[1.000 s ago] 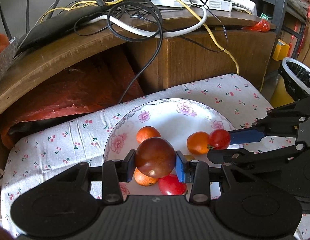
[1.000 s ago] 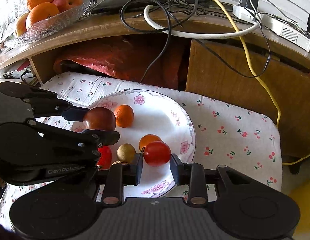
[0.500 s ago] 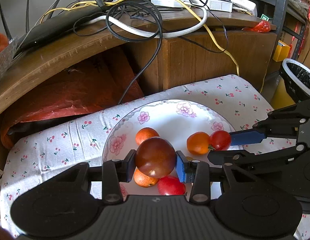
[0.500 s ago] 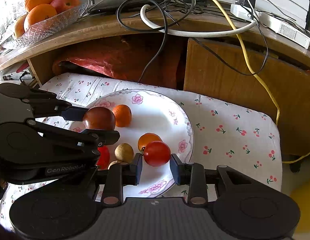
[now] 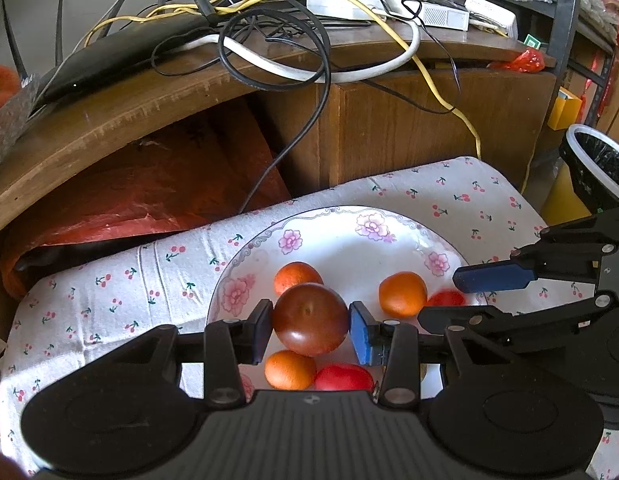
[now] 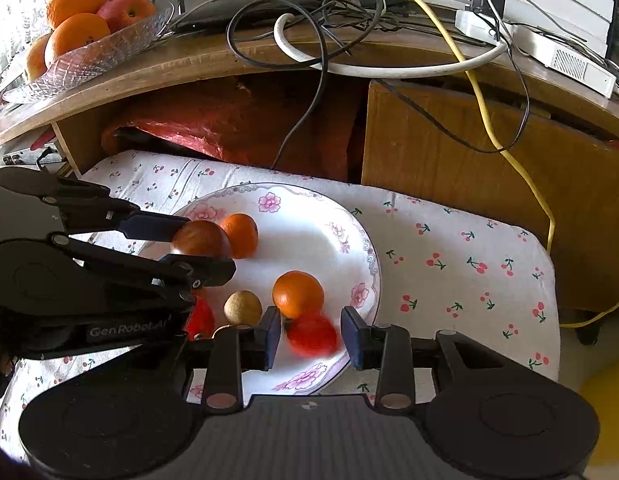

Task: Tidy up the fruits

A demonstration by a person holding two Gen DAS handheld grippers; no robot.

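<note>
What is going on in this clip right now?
A person works two handheld grippers over a floral plate of fruit. The left gripper is shut on a dark brown-red tomato. The right gripper is open, with a blurred red tomato between its fingers, seemingly just released.

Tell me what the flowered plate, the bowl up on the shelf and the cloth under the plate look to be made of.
Plate: glazed ceramic or porcelain by its glossy white sheen and printed pink flowers; melamine can't be ruled out.
Bowl: clear cut glass or moulded plastic, with a faceted pattern.
Cloth: matte woven fabric, wrinkled, with a cherry print.
</note>
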